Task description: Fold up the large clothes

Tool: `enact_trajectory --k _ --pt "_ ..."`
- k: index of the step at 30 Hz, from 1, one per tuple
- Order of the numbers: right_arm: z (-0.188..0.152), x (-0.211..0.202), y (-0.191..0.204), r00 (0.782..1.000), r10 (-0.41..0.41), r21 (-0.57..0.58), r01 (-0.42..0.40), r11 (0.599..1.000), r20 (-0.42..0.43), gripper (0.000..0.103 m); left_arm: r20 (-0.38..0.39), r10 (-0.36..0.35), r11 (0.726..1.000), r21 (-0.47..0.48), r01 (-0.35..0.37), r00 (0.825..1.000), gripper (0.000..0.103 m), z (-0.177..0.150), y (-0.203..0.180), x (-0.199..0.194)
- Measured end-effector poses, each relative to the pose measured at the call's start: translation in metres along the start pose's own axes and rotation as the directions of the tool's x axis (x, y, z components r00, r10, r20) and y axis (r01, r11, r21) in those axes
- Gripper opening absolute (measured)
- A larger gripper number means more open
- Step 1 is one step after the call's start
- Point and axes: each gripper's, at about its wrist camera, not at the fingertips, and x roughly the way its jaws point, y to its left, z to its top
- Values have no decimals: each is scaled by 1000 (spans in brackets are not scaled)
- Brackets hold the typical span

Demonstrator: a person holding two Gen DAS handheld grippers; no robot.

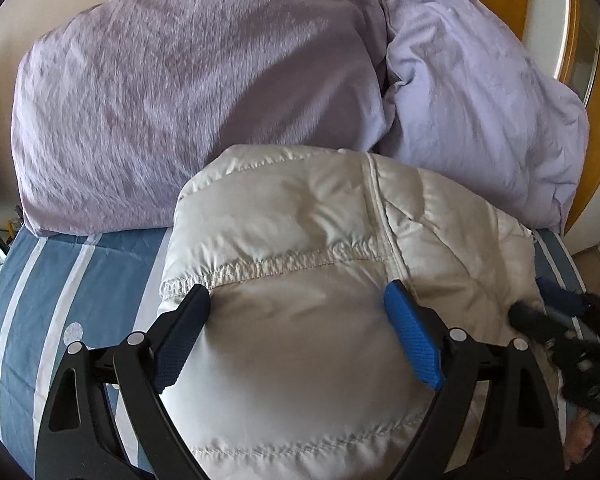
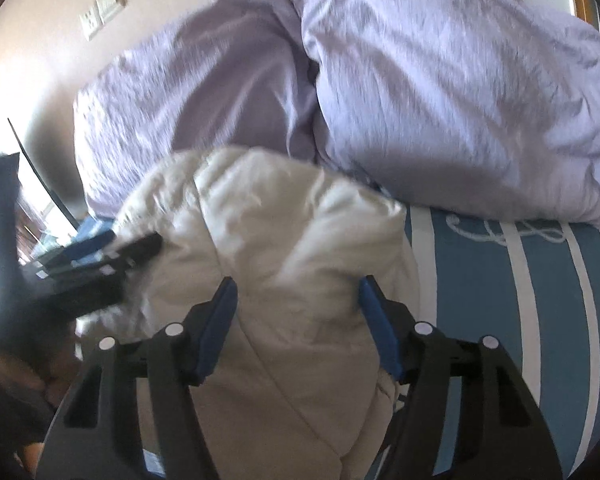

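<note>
Jacket [image 1: 300,240] under left hand-held gripper [image 1: 298,302], jaws apart

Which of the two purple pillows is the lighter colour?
The right pillow, pale lilac beside the wooden frame; the left pillow is a darker, duller mauve.

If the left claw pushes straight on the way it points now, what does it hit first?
Most likely the cream puffer jacket: the left claw stands open right over its padded surface, by the elastic hem. The purple pillows lie beyond it. Depth is hard to judge here.
</note>
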Motion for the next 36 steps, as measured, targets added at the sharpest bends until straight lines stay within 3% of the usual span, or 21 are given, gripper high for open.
enact_trajectory --k 9,16,23,30,36 --pt "-30 20 -10 999 7 90 -3 996 -39 63 19 28 998 53 -29 999 89 -8 -12 -3" --pt "-34 16 -12 999 2 114 4 993 -48 64 43 33 999 -5 -32 999 92 -19 -6 -31" --pt "-34 -11 2 997 -77 75 79 994 -18 81 50 25 998 -63 -22 998 96 -35 8 -63" --pt "-44 -44 20 996 -89 51 88 995 7 96 34 -1 992 -124 5 999 97 -57 21 -87" --pt "-59 -77 38 994 -106 28 106 994 6 101 39 -24 988 -152 30 999 98 -78 26 -113"
